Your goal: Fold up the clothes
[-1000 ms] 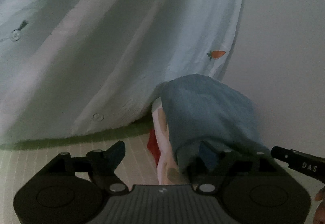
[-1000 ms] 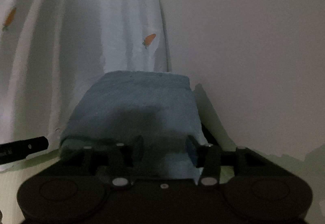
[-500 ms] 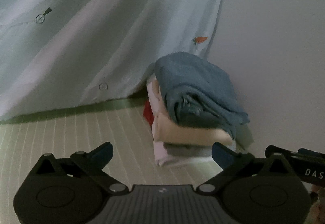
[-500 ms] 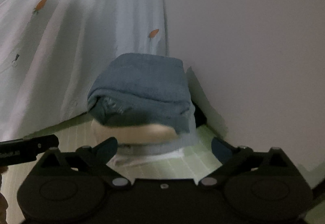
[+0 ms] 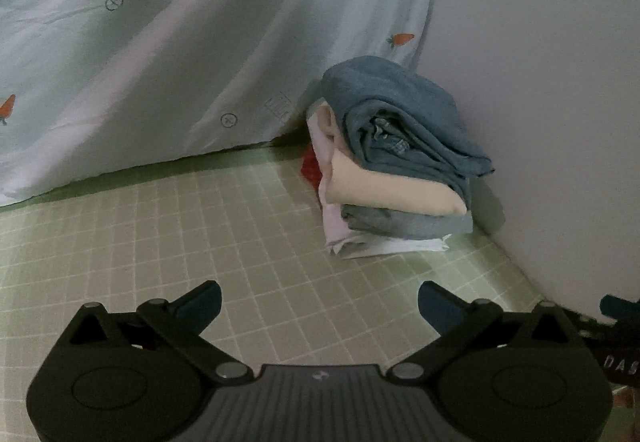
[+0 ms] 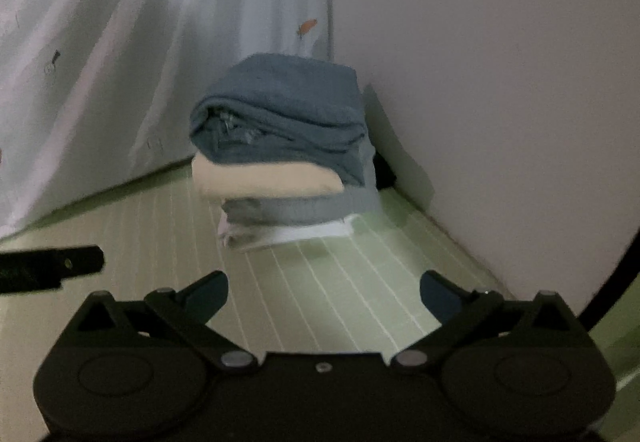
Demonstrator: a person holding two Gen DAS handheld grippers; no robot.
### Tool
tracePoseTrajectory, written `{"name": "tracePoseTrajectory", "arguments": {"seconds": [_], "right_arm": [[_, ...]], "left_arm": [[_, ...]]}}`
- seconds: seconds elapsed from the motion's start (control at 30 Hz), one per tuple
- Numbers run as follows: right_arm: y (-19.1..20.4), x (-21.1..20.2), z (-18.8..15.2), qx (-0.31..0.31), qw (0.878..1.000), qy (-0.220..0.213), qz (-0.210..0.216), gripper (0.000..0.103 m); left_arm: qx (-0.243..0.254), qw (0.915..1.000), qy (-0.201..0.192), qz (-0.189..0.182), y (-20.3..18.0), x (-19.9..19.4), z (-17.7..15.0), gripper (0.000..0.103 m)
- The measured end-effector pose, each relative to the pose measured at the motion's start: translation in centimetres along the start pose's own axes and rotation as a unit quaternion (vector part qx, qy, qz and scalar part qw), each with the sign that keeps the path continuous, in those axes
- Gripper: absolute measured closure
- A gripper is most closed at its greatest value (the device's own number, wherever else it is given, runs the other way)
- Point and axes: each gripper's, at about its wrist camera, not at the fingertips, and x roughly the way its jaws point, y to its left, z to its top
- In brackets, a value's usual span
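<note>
A folded blue garment (image 5: 404, 125) (image 6: 288, 109) lies on top of a stack of folded clothes in the corner. Under it are a cream piece (image 5: 392, 189) (image 6: 268, 179), a grey-blue piece (image 5: 408, 224) (image 6: 300, 207) and white pieces (image 5: 384, 246) (image 6: 280, 234). A red item (image 5: 310, 165) peeks out behind the stack. My left gripper (image 5: 320, 304) is open and empty, well back from the stack. My right gripper (image 6: 324, 294) is also open and empty, a similar distance away. Part of the other tool (image 6: 48, 268) shows at the left of the right wrist view.
The stack rests on a pale green checked surface (image 5: 192, 226). A light curtain with carrot prints (image 5: 168, 41) hangs behind and left. A plain wall (image 5: 540, 81) closes the right side, close to the stack.
Both grippers have let go of the blue garment, opened wide and drawn back from the stack. The blue garment now rests on top of the pile.
</note>
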Motion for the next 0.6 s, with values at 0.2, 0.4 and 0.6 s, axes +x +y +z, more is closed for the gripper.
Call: {"name": "tracePoseTrajectory", "arguments": {"seconds": [0.2,0.4,0.6], "right_arm": [[0.15,-0.10,-0.29,-0.001,1.000,0.001,0.001,0.000],[-0.20,0.20,-0.26,0.006,1.000,0.004,-0.003,0.000],[-0.21,0.33,-0.24,0.009,1.000,0.005,-0.007,0.000]], "left_arm": [[0.005,1.0000,0.002,0.003,0.08,-0.19,-0.35,0.000],[0.010,0.9999,0.005,0.005,0.03,-0.18,-0.53,0.000],[0.014,0.9999,0.009,0.003,-0.21,0.12,-0.47,0.000]]}}
